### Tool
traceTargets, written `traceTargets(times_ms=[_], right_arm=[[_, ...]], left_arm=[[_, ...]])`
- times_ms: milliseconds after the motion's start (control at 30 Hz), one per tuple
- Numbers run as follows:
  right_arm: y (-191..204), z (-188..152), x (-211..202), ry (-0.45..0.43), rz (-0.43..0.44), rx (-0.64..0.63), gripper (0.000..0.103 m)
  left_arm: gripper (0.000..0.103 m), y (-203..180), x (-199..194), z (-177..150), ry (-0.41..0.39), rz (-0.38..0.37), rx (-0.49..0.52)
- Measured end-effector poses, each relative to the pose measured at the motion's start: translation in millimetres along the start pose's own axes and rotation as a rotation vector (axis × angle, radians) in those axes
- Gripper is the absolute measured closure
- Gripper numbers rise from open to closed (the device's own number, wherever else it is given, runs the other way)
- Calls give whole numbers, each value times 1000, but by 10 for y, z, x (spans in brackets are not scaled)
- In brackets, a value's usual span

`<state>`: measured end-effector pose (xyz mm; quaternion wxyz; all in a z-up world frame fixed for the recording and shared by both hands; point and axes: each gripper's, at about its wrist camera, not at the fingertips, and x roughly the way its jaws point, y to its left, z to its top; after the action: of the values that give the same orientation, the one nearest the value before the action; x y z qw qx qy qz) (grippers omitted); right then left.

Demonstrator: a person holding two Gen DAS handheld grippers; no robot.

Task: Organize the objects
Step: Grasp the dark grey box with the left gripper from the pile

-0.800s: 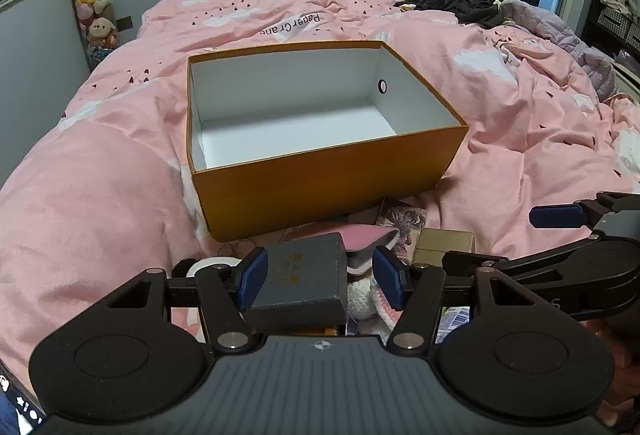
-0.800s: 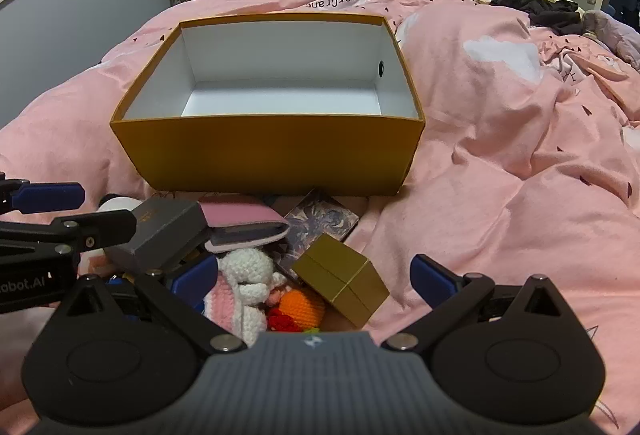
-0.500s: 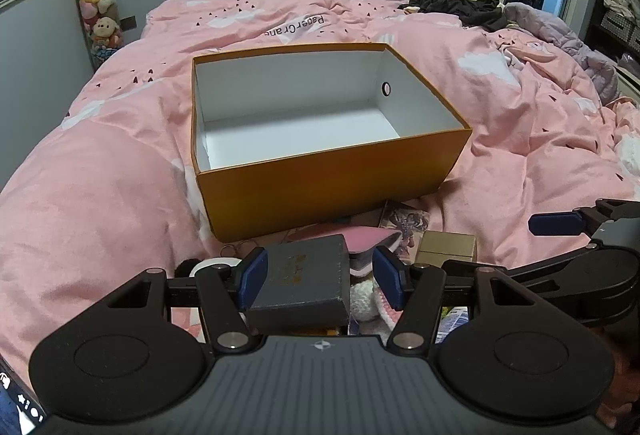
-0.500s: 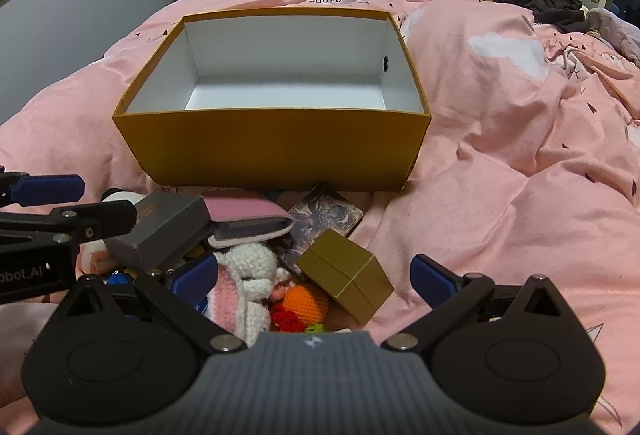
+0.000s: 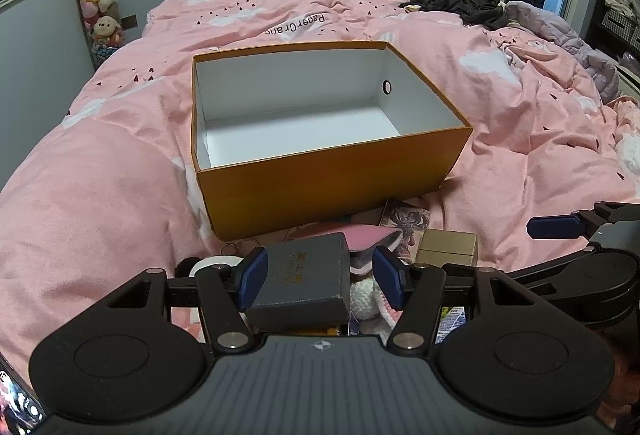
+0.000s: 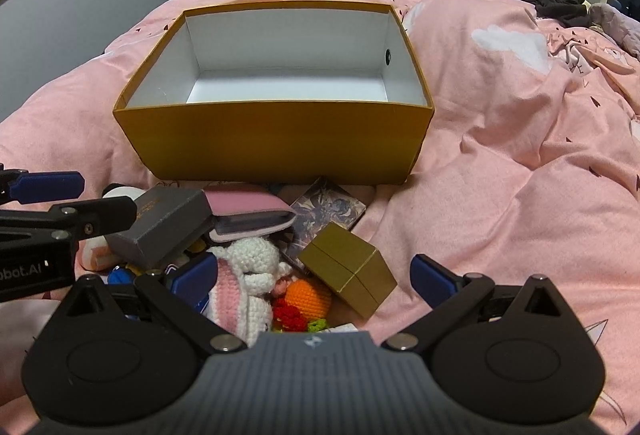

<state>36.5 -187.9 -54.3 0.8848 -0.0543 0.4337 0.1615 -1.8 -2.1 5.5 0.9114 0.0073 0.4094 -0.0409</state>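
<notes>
While the pink bed [image 5: 100, 195] spreads under everything, we steer by the orange box [image 5: 332, 179], open and bare inside. Our left gripper [image 5: 316, 277] has its jaws clenched on the grey case [image 5: 300, 281], just before the box's near wall; we should lift it clear of that wall before lowering. Since earlier, it has risen slightly. Our right gripper [image 6: 312, 271] hangs released above the gold box [image 6: 348, 271].
</notes>
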Motion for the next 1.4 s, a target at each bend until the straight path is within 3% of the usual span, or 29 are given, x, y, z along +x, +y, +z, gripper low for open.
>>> traceTargets(times_ms=[1400], right_arm=[[3,-2,170,75,51,-7,2]], left_arm=[[35,90,172,6,92,-35,-43]])
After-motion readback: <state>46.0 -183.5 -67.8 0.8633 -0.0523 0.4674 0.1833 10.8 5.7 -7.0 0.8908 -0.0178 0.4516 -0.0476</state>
